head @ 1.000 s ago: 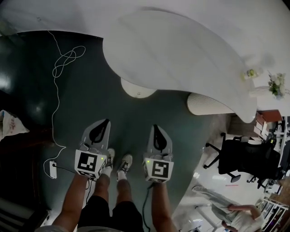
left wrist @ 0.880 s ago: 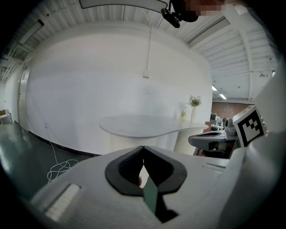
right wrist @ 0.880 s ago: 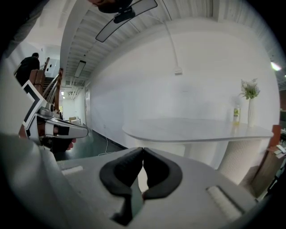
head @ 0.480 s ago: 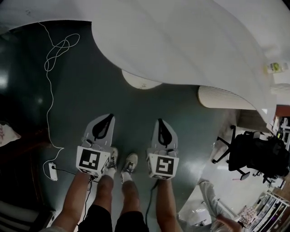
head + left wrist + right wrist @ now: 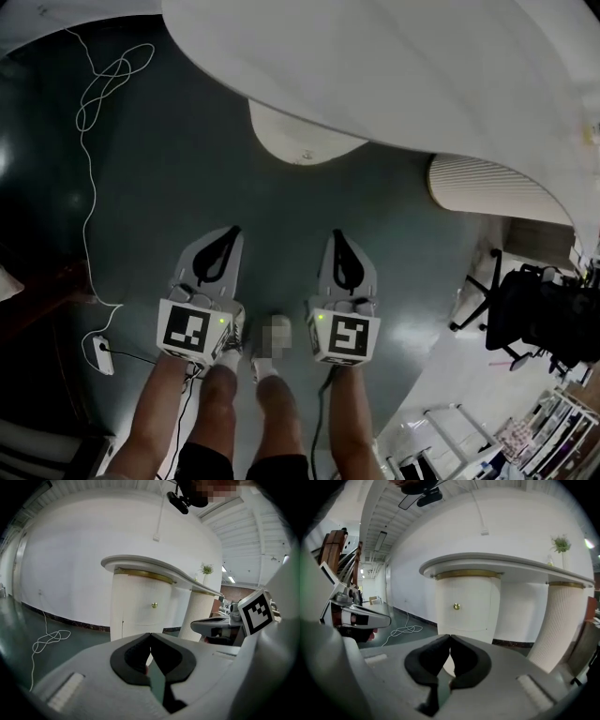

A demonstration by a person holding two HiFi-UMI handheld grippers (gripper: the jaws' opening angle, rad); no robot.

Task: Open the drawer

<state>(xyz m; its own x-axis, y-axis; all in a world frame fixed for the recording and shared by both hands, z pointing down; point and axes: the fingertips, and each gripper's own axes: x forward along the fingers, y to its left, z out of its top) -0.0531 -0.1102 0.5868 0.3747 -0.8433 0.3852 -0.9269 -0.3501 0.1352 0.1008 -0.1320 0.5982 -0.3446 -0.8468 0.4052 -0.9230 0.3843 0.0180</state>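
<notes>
Ahead on the cream rounded drawer front (image 5: 473, 616), centre the small brass knob (image 5: 456, 606); left gripper (image 5: 150, 634) and right gripper (image 5: 450, 636) have jaws together, empty: part one.

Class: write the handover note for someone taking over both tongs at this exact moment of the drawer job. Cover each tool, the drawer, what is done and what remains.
Left tongs: shut, empty.
Right tongs: shut, empty.
Drawer: in the round white pedestal under the curved counter, ahead of both tongs and apart from them. It looks closed, and its brass knob is untouched.
Done: nothing yet; the tongs only face the pedestal.
Left: move in, open one pair of tongs, grip the knob, pull the drawer out.
</notes>
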